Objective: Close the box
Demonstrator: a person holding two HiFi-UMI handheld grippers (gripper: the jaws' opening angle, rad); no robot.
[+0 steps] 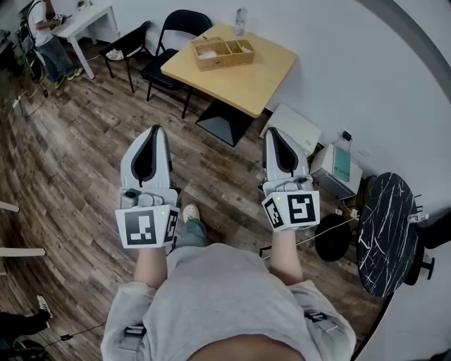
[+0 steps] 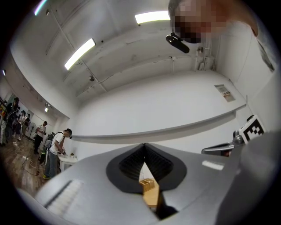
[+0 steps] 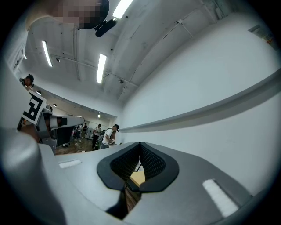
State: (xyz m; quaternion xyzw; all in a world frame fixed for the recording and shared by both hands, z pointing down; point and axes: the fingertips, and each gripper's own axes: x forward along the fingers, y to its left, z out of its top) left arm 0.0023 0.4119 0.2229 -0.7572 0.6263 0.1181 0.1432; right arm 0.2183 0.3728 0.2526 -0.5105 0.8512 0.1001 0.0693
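Note:
The wooden box point(image 1: 223, 53) with open compartments sits on the light wooden table point(image 1: 246, 83) across the room, well ahead of both grippers. My left gripper point(image 1: 156, 129) is held out over the floor, jaws shut with nothing between them. My right gripper point(image 1: 272, 131) is level with it to the right, also shut and empty. In the left gripper view the tips point(image 2: 144, 146) meet, and the box point(image 2: 148, 184) shows small through the gap below them. Below the shut right gripper point(image 3: 139, 147) in the right gripper view, a bit of the table point(image 3: 137, 177) is visible.
Two black chairs point(image 1: 175, 39) stand left of the table, and a clear bottle point(image 1: 241, 21) stands at its far edge. White boxes point(image 1: 292, 127) and a white appliance point(image 1: 336, 169) lie by the right wall, next to a black marbled round table point(image 1: 384, 233). A person stands at a white desk point(image 1: 84, 17) far left.

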